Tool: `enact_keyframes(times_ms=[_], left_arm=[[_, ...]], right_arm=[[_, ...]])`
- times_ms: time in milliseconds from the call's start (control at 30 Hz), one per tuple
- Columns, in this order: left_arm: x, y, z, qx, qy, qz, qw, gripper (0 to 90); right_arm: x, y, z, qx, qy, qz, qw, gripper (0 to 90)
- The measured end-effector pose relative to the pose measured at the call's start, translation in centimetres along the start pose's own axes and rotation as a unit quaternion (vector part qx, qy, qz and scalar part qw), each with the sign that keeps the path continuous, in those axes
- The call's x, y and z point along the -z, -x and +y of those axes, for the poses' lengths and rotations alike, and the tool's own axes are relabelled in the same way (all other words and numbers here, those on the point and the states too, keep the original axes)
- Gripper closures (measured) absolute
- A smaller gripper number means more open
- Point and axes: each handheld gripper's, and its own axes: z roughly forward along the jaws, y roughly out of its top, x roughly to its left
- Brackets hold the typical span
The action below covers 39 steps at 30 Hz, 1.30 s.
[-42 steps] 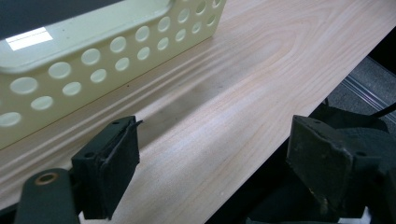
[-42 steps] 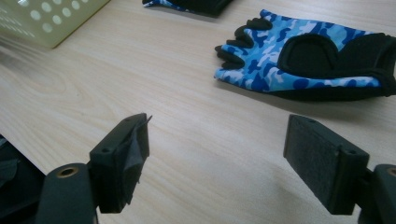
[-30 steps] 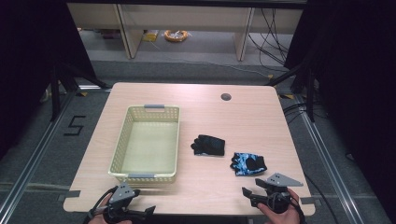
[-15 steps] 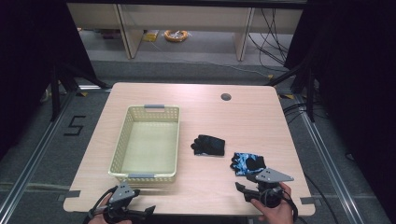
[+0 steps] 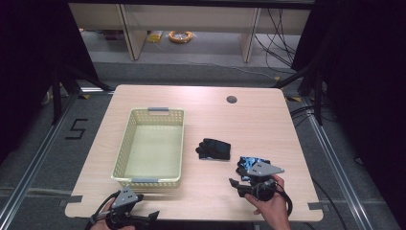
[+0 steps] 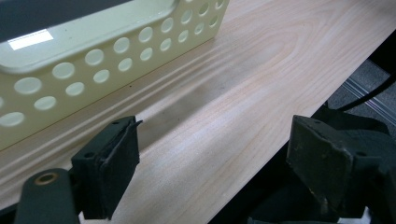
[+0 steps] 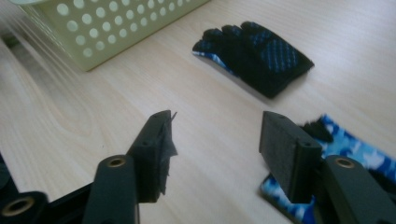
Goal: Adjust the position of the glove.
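Gloves both out on the worktop, none in the basket (image 5: 152,146) yet; likely job is moving them into it, so nothing done, both left to go

Basket: pale yellow, perforated walls, sits left of centre on the worktop (image 5: 268,110), its inside bare as far as the high view shows

Black glove (image 5: 213,149): lies flat near the middle of the worktop, just right of the basket, apart from it. In the right gripper view it shows blue patterning on the palm side (image 7: 256,49)

Blue-patterned glove (image 5: 250,162): nearer the front right corner, partly under the right hand-held gripper (image 5: 242,180) in the high view. In the right gripper view its edge (image 7: 355,148) lies beside and under the right-hand jaw; that jaw looks close over it, contact not clear

Right hand-held gripper (image 7: 215,154): jaws part open, have just been closing, only bare wood between them, nothing grasped. Glove sits off to one side of the gap rather than within it

Left hand-held gripper (image 5: 143,218): at the front edge near the left corner, below the basket's near wall. Jaws spread wide in its own view (image 6: 210,163), holding nothing, half over the worktop edge

Judgement: first pick is only being lined up on the blue-patterned glove; grasp, carry and drop remain for it, then the same for the black glove
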Motion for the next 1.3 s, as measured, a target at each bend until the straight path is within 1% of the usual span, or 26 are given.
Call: enact_keyframes(times_ms=[33,67,100,133,167,267,367,400,500,533,567,600,633,667,767,800,833,900,967,1033,1067,1133,1167,1233,1267,1300], left_arm=[[0.0,0.0,0.0,0.003,-0.001,0.0,1.0,16.3],[0.0,0.1,-0.1,0.011,0.0,-0.002,0.9999,16.3],[0.0,0.1,-0.1,0.011,0.0,-0.002,0.9999,16.3],[0.2,-0.2,0.0,-0.007,-0.017,0.001,0.9998,16.3],[0.3,-0.3,0.0,-0.015,-0.017,-0.002,0.9997,16.3],[0.1,-0.1,0.0,-0.006,-0.005,0.0,1.0,16.3],[0.1,-0.2,0.0,-0.008,-0.008,0.001,0.9999,16.3],[0.3,-0.3,0.1,-0.013,-0.021,0.0,0.9997,16.3],[0.2,-0.3,0.1,-0.013,-0.02,0.001,0.9997,16.3],[0.1,-0.1,0.0,0.002,-0.006,-0.005,1.0,16.3],[0.1,-0.1,0.0,0.002,-0.003,-0.003,1.0,16.3],[0.0,-0.1,-0.1,0.003,0.001,-0.001,1.0,16.3],[0.1,-0.1,-0.1,0.003,0.0,-0.002,1.0,16.3],[0.1,-0.2,-0.1,0.003,-0.002,-0.003,1.0,16.3],[0.2,-0.3,0.0,-0.005,-0.012,-0.006,0.9999,16.3],[0.2,-0.2,0.0,-0.005,-0.011,-0.007,0.9999,16.3],[0.2,-0.2,0.0,-0.004,-0.01,-0.007,0.9999,16.3],[0.1,-0.2,0.0,-0.003,-0.01,-0.007,0.9999,16.3],[0.1,-0.2,0.0,-0.002,-0.01,-0.008,0.9999,16.3],[0.2,-0.3,0.0,-0.004,-0.018,-0.003,0.9998,16.3],[0.2,-0.3,0.0,-0.011,-0.017,-0.003,0.9998,16.3],[0.1,-0.1,-0.1,-0.003,-0.007,-0.007,0.9999,16.4],[0.2,-0.2,0.0,-0.007,-0.014,-0.007,0.9998,16.4],[0.3,-0.3,0.0,-0.01,-0.016,-0.007,0.9998,16.3],[0.2,-0.2,0.0,-0.002,-0.018,-0.005,0.9998,16.4],[0.1,0.0,0.0,0.005,-0.007,-0.008,0.9999,16.3]], right_arm=[[-0.6,0.0,0.9,0.022,-0.002,-0.003,0.9998,49.7],[-0.9,0.0,1.4,0.026,-0.005,-0.003,0.9996,51.8],[-0.9,0.0,1.4,0.026,-0.005,-0.003,0.9996,51.8],[-1.6,0.1,2.4,0.046,-0.011,-0.006,0.9988,52.6],[-2.0,0.3,2.8,0.052,-0.012,-0.008,0.9985,53.7],[-3.3,0.6,4.0,0.068,-0.023,-0.012,0.9973,55.2],[-4.2,0.9,4.7,0.069,-0.032,-0.013,0.997,55.9],[-5.3,1.3,5.3,0.07,-0.039,-0.013,0.9967,56.3],[-6.2,1.5,5.8,0.069,-0.053,-0.01,0.9961,56.7],[-6.7,1.6,6.0,0.07,-0.056,-0.008,0.996,57.1],[-7.7,1.9,6.4,0.072,-0.069,-0.007,0.9949,57.3],[-8.1,2.0,6.5,0.074,-0.071,-0.008,0.9947,57.4],[-8.1,2.0,6.5,0.074,-0.071,-0.008,0.9947,57.4],[-9.0,2.3,6.6,0.077,-0.075,-0.011,0.9941,57.6],[-9.8,2.5,6.8,0.069,-0.081,-0.009,0.9943,57.9],[-10.0,2.7,7.0,0.078,-0.088,-0.006,0.9931,58.1],[-10.8,2.8,7.1,0.067,-0.098,-0.004,0.9929,58.1],[-11.1,2.9,7.0,0.061,-0.098,-0.001,0.9933,58.1],[-11.5,3.2,7.0,0.055,-0.115,0.005,0.9918,57.0],[-12.2,3.6,6.7,0.047,-0.119,0.001,0.9918,55.1],[-12.5,3.9,6.6,0.053,-0.132,0.005,0.9899,55.5],[-12.5,3.9,6.6,0.055,-0.133,0.006,0.9896,56.6],[-12.7,3.9,6.4,0.056,-0.124,0.004,0.9907,58.4],[-12.7,3.9,6.4,0.073,-0.125,0.004,0.9894,61.5],[-12.6,4.0,6.4,0.076,-0.131,0.005,0.9884,66.2],[-12.5,4.1,6.4,0.077,-0.131,0.007,0.9884,69.0]])
